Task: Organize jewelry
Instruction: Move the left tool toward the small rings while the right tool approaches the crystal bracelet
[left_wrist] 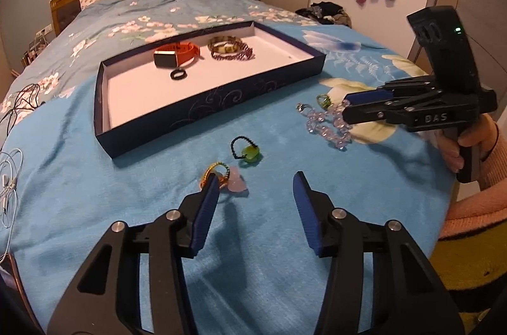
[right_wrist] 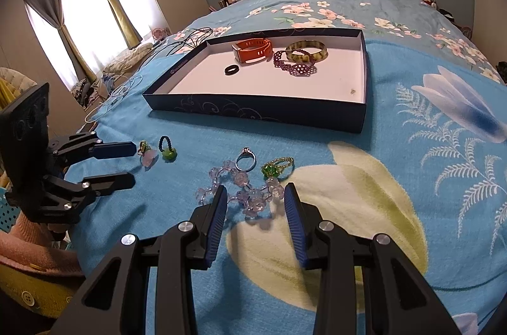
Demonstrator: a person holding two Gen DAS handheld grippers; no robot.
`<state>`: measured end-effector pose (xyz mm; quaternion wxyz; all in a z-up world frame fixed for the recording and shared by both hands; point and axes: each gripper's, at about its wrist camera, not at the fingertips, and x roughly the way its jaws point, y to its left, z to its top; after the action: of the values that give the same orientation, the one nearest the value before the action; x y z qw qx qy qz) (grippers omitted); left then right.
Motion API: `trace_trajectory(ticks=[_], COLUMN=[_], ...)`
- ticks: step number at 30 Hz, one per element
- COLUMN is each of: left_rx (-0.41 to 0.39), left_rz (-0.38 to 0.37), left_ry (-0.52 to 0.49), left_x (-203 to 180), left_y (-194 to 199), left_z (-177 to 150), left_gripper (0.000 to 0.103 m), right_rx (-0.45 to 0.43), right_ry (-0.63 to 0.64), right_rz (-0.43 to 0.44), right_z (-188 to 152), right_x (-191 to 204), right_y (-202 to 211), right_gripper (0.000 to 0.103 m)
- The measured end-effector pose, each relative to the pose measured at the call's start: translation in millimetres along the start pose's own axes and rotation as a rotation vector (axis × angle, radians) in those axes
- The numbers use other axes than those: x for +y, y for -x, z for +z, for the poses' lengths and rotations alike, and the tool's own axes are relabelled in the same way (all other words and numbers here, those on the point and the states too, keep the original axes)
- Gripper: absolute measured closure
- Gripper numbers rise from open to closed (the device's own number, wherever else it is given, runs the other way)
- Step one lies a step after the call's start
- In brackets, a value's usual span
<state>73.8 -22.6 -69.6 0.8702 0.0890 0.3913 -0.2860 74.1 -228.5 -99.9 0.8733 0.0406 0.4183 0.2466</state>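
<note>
- Your left tool (left_wrist: 256,189) stands apart, empty, beside the pink-stone ring (left_wrist: 236,184): light, slippery; pinch its band.
- Your right tool (right_wrist: 256,197) straddles the limp clear bead bracelet (right_wrist: 244,192), unclamped.

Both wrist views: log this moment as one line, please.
left gripper: open, near pink-stone ring | right gripper: open, over clear bead bracelet | box: four pieces inside

Showing a blue floral bedspread (right_wrist: 396,208), navy swirl-patterned tray (right_wrist: 253,110), orange watch (right_wrist: 253,50), pale lilac beads (right_wrist: 250,195).
</note>
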Motion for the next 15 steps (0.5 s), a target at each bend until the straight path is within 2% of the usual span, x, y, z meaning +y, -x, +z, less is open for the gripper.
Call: trace_trajectory(ticks=[3, 8, 12, 15], left_rx=[0.018, 0.003, 0.022, 0.044], left_rz=[-0.001, 0.025, 0.088, 0.103], left_ry=[0.036, 0.069, 0.052, 0.041], left_x=[9.2, 18.8, 16.8, 15.6], left_y=[-7.5, -6.4, -9.4, -14.4], left_z=[2.1, 5.8, 5.3, 5.1], left_gripper=[0.055, 0.055, 0.055, 0.055], right_rx=[0.000, 0.001, 0.004, 0.006], right_ry=[-0.002, -0.004, -0.006, -0.006], right_rz=[-0.001, 0.000, 0.003, 0.006], right_z=[-0.3, -0.8, -0.9, -2.0], right_x=[0.4, 0.7, 1.0, 0.1], right_y=[-0.1, -1.2, -3.4, -4.0], right_gripper=[0.068, 0.068, 0.068, 0.068])
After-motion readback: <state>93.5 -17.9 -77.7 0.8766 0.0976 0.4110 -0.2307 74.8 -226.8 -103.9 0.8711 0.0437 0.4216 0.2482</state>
